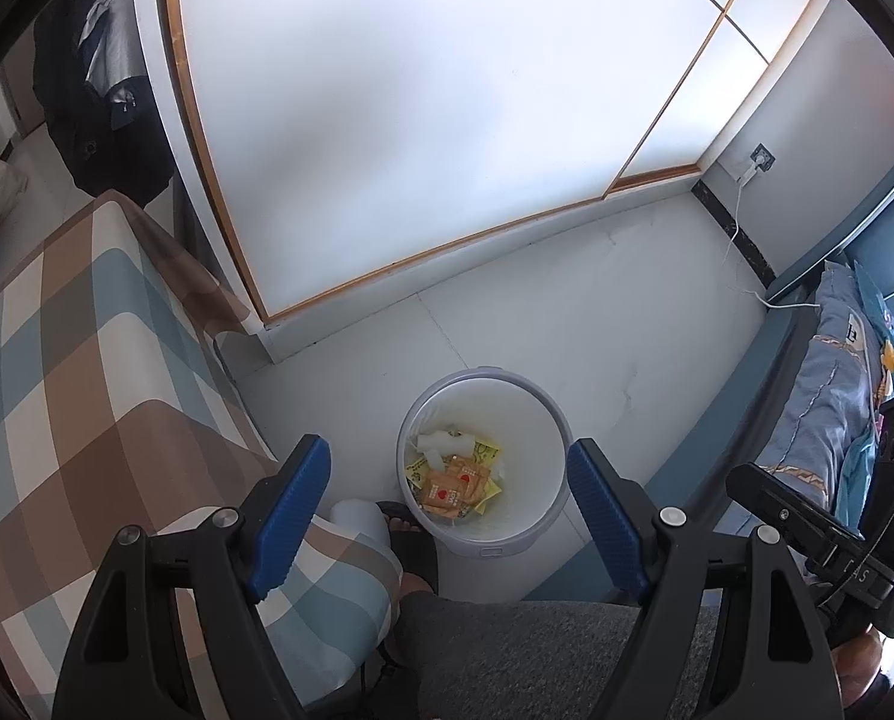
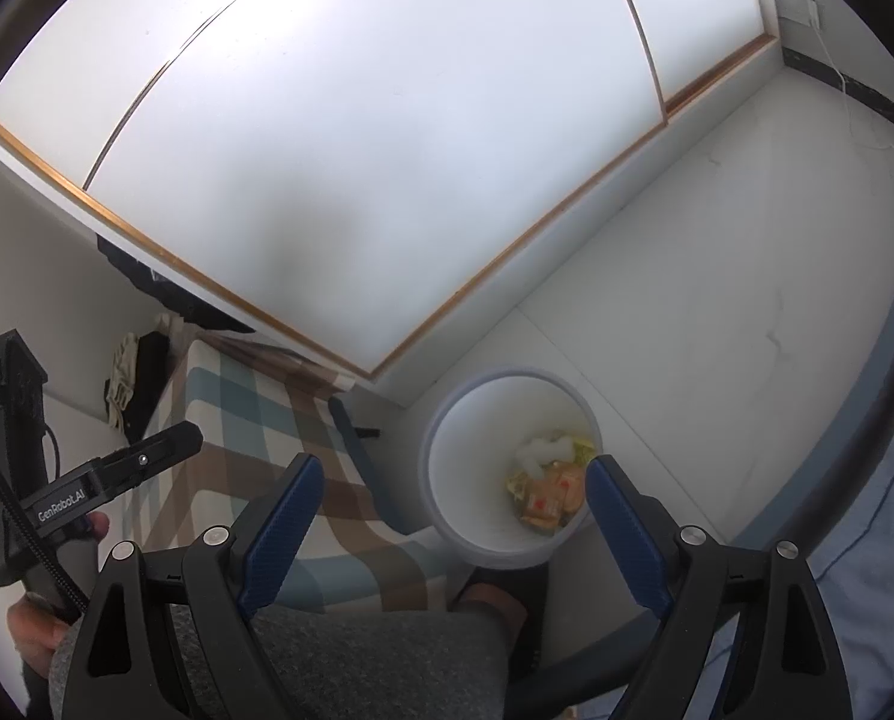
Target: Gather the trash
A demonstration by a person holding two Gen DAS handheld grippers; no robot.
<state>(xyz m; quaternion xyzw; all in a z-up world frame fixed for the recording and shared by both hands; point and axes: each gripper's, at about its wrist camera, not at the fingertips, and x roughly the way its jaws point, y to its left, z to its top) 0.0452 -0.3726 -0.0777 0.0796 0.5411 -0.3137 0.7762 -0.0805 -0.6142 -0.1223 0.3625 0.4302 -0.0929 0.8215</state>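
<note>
A white round trash bin (image 1: 558,441) stands on the pale floor and shows in the right wrist view too (image 2: 447,480). Inside lie orange and yellow snack wrappers (image 1: 453,483) and a crumpled white tissue (image 1: 441,441); the wrappers also show in the right wrist view (image 2: 552,495). My left gripper (image 1: 450,468) is open and empty, held above the bin. My right gripper (image 2: 453,486) is open and empty, also above the bin. The right gripper's body shows at the right edge of the left wrist view (image 1: 807,528); the left gripper's body shows at the left of the right wrist view (image 2: 87,486).
A checked brown and blue cushion seat (image 1: 75,360) is left of the bin. A bed with blue bedding (image 1: 831,396) is on the right. Frosted sliding doors (image 1: 417,120) stand behind. The person's sandalled foot (image 1: 411,534) and grey trouser leg are just before the bin.
</note>
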